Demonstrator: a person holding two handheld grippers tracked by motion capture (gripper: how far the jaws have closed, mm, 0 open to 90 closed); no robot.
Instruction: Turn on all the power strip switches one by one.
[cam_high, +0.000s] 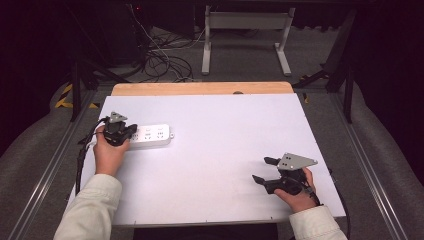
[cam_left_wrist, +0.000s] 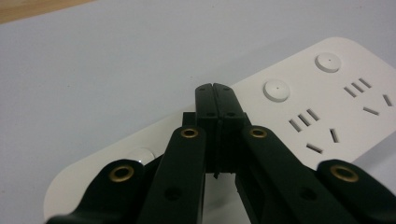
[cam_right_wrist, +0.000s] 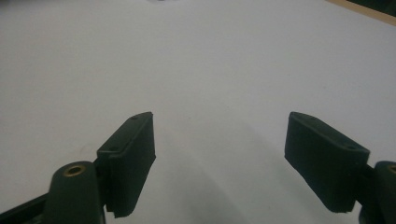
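Note:
A white power strip (cam_high: 151, 136) lies flat at the left of the white table top (cam_high: 215, 150), with round buttons and slotted sockets on its face. My left gripper (cam_high: 131, 133) rests over the strip's left end, its jaws shut together with nothing between them. In the left gripper view the closed fingertips (cam_left_wrist: 215, 91) sit above the white power strip (cam_left_wrist: 322, 107), just left of a round button (cam_left_wrist: 276, 89). My right gripper (cam_high: 263, 170) sits low at the table's near right, jaws wide open and empty. In the right gripper view my right gripper (cam_right_wrist: 219, 140) faces bare table.
A wooden strip (cam_high: 202, 88) runs along the table's far edge. Beyond it are cables (cam_high: 162, 60) on the floor and a white metal frame (cam_high: 245, 35). Dark stands flank the table on both sides.

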